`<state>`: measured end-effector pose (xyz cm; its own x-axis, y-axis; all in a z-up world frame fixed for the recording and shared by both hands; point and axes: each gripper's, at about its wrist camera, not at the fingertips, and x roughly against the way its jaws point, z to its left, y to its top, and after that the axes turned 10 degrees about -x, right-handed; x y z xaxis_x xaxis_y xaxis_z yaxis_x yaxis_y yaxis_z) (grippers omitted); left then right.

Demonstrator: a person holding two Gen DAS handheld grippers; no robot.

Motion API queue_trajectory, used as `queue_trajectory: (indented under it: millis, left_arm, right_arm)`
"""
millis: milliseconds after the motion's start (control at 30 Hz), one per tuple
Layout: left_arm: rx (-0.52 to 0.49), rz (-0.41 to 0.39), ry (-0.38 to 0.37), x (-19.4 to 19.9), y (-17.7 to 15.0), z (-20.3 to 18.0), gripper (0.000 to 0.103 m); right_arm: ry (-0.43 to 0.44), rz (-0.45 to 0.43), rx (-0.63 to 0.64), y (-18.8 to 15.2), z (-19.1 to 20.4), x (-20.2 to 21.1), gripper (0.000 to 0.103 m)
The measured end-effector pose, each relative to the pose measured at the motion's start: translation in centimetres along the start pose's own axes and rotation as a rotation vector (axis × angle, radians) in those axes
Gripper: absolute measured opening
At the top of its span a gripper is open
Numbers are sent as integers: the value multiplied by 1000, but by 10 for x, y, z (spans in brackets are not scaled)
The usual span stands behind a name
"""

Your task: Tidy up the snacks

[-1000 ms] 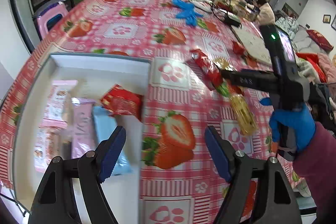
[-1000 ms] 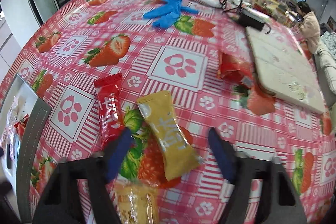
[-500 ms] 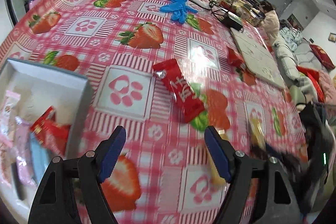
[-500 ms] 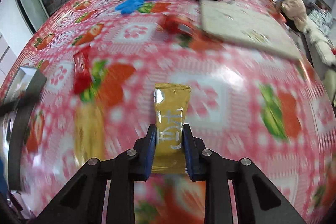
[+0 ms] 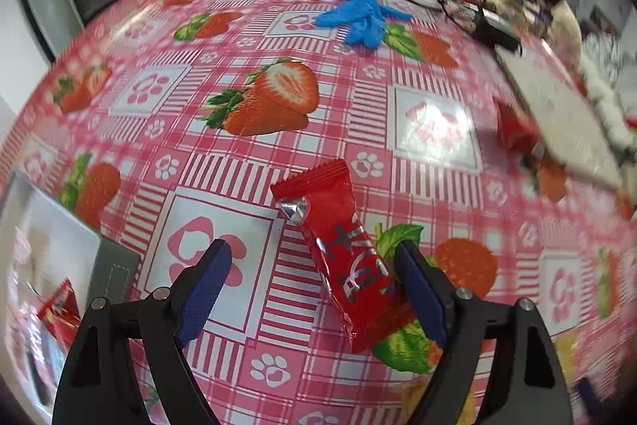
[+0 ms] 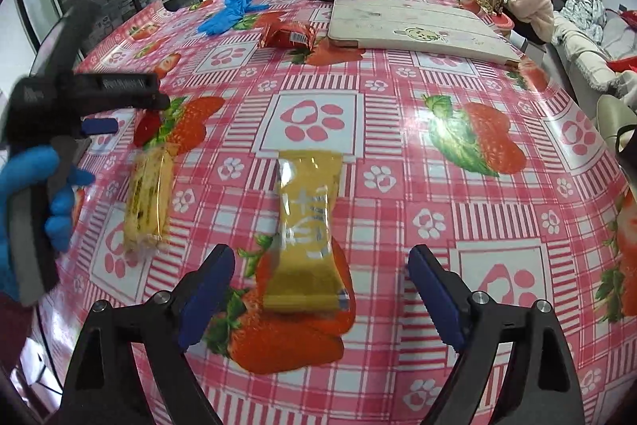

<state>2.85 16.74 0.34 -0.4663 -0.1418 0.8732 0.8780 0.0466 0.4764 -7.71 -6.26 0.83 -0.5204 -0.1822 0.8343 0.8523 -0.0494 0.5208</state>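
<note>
**Both grippers open over loose snacks on the strawberry tablecloth**

The left gripper (image 5: 314, 281) has its jaws spread wide and holds nothing. A red snack bar (image 5: 342, 253) lies flat on the tablecloth (image 5: 398, 38) between them, its near end close against the right-hand finger and well apart from the other; whether it touches that finger cannot be told. To the left, at the edge of the left wrist view, sits a grey tray (image 5: 115, 273) with a red packet (image 5: 59, 309) inside it. Farther up the table lies a pair of blue gloves (image 5: 358, 10).

The right gripper (image 6: 322, 289) is likewise wide open and empty. A yellow snack packet (image 6: 306, 237) lies on the cloth between the fingers, lengthwise along them, with a clear gap on either side. Just to its left rests a clear-wrapped yellow biscuit pack (image 6: 149, 198). Beyond that, in the right wrist view, a blue-gloved hand (image 6: 36, 210) holds the other gripper above the table. At the far side lie a red pouch (image 6: 288, 34) and, just beside it, a white board (image 6: 418, 26).
</note>
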Motion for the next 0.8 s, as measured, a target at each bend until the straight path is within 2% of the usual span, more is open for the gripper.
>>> queue_trajectory:
  millis: [100,167,200,233,267,333,467,500,533,633,667,700,733,767,800]
  left_arm:
    - [-16,-17,-24,4,-3,0,65]
    - [-40,-25,-30,10,-6,1,24]
    - [-54,-19,-30,12,-8,2,24]
    - [-55,-14,-42,15,-15,6,24]
    - [-52,-12,-43,18,-20,9,24]
    - [-55,-21,-51,32,-45,15,24]
    - [-85,-45,-58,61,-98,18,25]
    - [-94,-56,-63,69,-114,17,26]
    - [-97,-63,-64,74,-122,17,33]
    - [-101,-73,-36,79,-137,18,95]
    - [-106,-97,-19,80,-140,19,97]
    - [-116,-112,-9,80,-141,19,97]
    - [-121,-102,-12,78,-140,20,97]
    - [-123,-89,-21,75,-137,20,97]
    - [-124,-80,-33,72,-134,21,97]
  right_arm:
    - [-1,10,6,9,7,-8,90]
    - [-8,18,6,15,11,-14,89]
    - [-10,12,12,16,13,-15,74]
    - [-18,-3,31,17,16,-14,47]
    - [-21,-4,42,17,17,-13,37]
    - [0,3,32,15,16,-11,31]
    - [-4,1,25,-3,9,1,31]
    - [-14,-1,29,-10,8,6,31]
    - [-23,-2,32,-18,7,11,31]
    - [-61,-15,28,-37,5,23,32]
    - [-77,-27,24,-43,5,26,34]
    - [-83,-33,20,-46,4,28,55]
    - [-90,-36,14,-47,3,27,86]
    - [-95,-48,2,-48,1,28,92]
    - [-91,-61,-2,-47,1,28,92]
